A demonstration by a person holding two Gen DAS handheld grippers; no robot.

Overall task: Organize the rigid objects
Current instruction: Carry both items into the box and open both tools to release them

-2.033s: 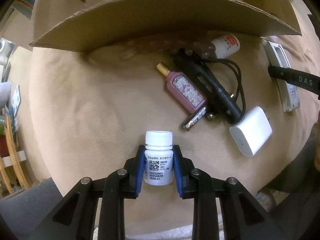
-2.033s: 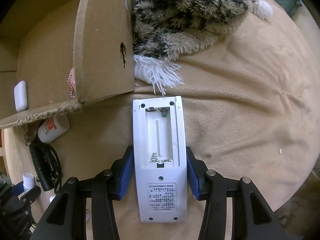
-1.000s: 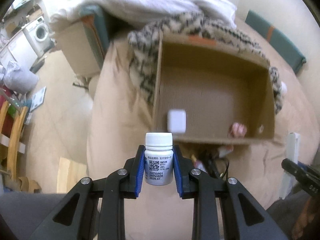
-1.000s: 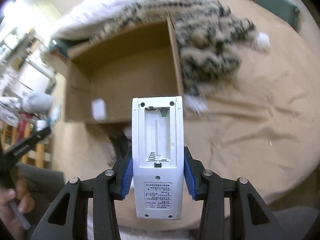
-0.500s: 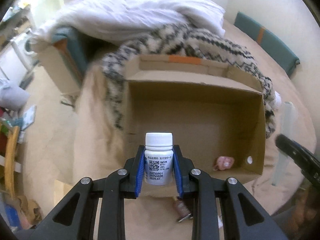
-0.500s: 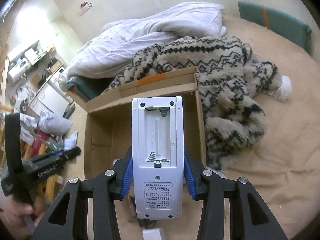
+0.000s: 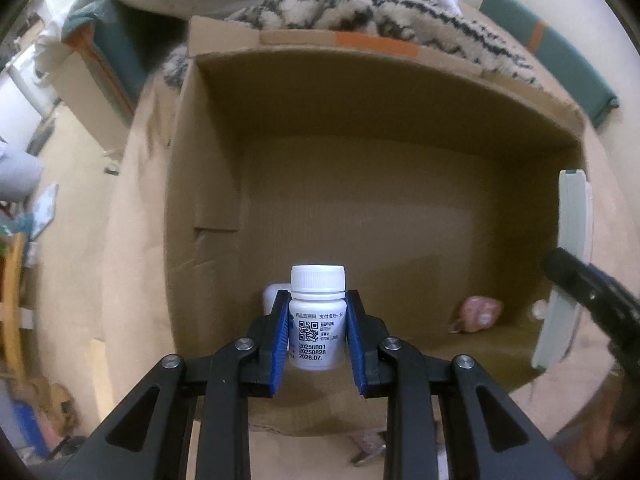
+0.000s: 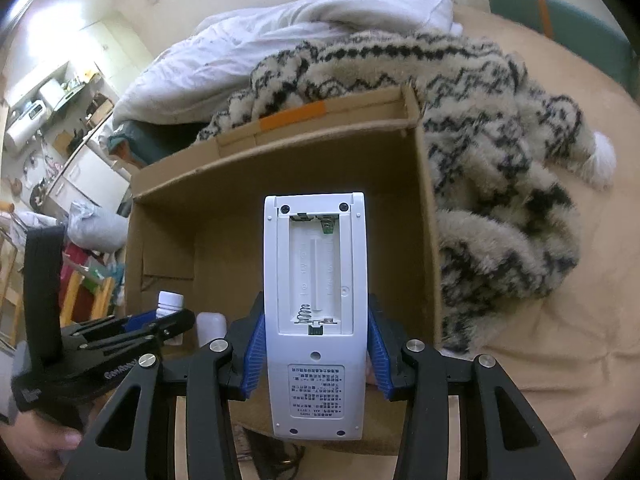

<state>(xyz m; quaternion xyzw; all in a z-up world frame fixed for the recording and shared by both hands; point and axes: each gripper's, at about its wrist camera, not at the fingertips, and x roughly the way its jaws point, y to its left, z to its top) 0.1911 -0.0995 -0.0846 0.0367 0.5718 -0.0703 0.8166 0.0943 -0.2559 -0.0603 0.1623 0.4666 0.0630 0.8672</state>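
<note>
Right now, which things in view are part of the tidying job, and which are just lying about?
Part of the job:
- white pill bottle, clamped in the left gripper
- white remote, battery bay open, clamped in the right gripper
- cardboard box
- white case and pink item inside the box

Lying about:
- patterned fleece blanket
- white duvet
</note>
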